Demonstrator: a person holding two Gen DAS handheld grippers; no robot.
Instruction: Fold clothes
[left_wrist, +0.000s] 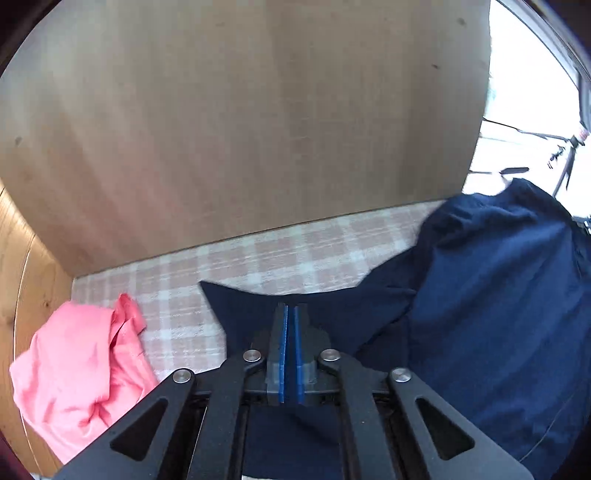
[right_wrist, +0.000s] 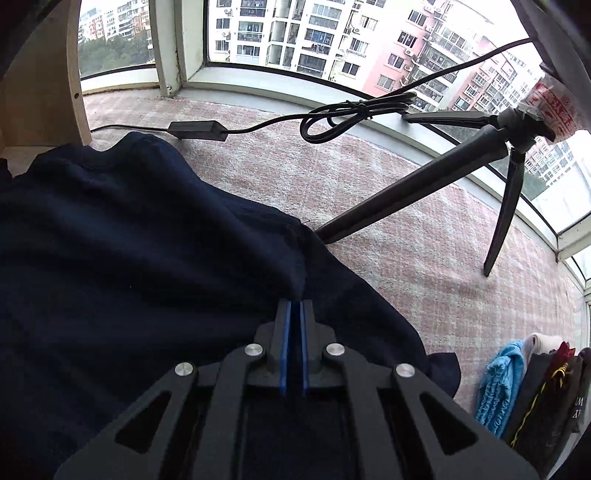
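Now | left gripper (left_wrist: 290, 308), right gripper (right_wrist: 294, 304) | both pinch navy garment (left_wrist: 480, 295)

A tripod (right_wrist: 461, 177) is standing at right on the plaid blanket (right_wrist: 406, 229). A cable (right_wrist: 332, 118) is trailing across the top. Buildings (right_wrist: 314, 33) are showing through the window (right_wrist: 192, 40).

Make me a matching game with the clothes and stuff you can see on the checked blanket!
Things:
1. navy garment
2. pink garment
3. tripod
4. light blue cloth

Where or how:
A. standing by the window on spread legs
B. pinched by both the left tongs and the right tongs
C. in the row of clothes at the far right edge
D. crumpled, beside the wooden panel

Pairs: 1-B, 2-D, 3-A, 4-C
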